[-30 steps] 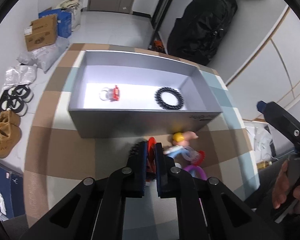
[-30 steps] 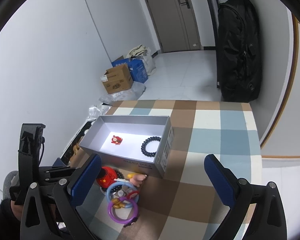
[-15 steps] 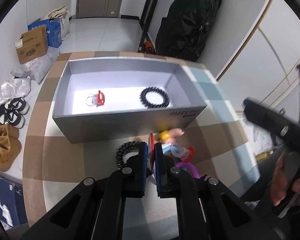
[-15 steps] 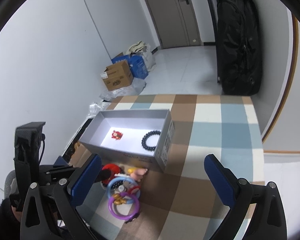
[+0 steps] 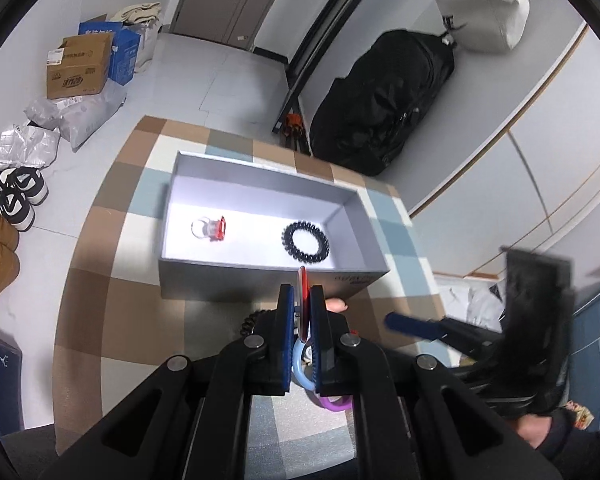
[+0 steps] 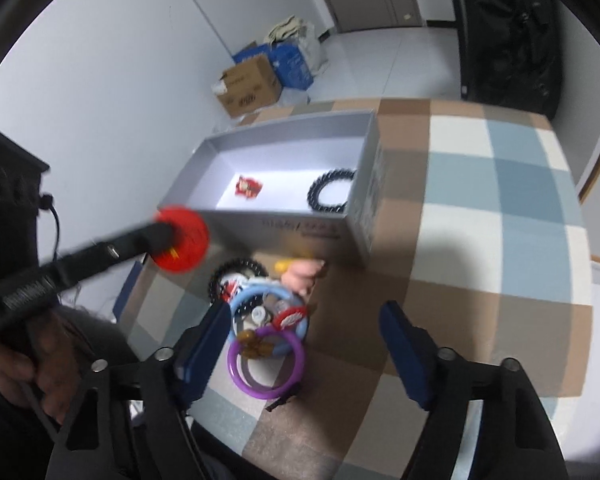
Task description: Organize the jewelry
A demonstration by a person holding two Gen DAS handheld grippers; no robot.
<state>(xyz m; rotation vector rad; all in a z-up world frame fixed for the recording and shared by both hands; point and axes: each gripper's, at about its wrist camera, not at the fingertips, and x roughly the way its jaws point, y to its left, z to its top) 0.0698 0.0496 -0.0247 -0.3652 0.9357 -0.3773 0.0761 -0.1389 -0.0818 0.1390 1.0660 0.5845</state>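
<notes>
My left gripper [image 5: 301,294] is shut on a flat red round badge [image 5: 302,290], held in the air just in front of the grey box [image 5: 260,280]; the right wrist view shows the badge [image 6: 184,238] lifted near the box's left corner. Inside the box lie a red ring [image 5: 212,229] and a black bead bracelet [image 5: 306,237]. My right gripper [image 6: 306,324] is open above a pile of jewelry: a purple bangle [image 6: 265,362], a light blue bangle [image 6: 268,312], a black coil bracelet [image 6: 236,270] and a small doll figure [image 6: 300,272].
The checked tablecloth [image 6: 480,220] covers the table. A black bag [image 5: 380,100] stands behind the table. Cardboard boxes [image 5: 80,68], plastic bags and shoes [image 5: 16,196] lie on the floor at the left.
My left gripper has risen with the red badge off the pile toward the box. My right gripper has dropped and moved in over the jewelry pile.
</notes>
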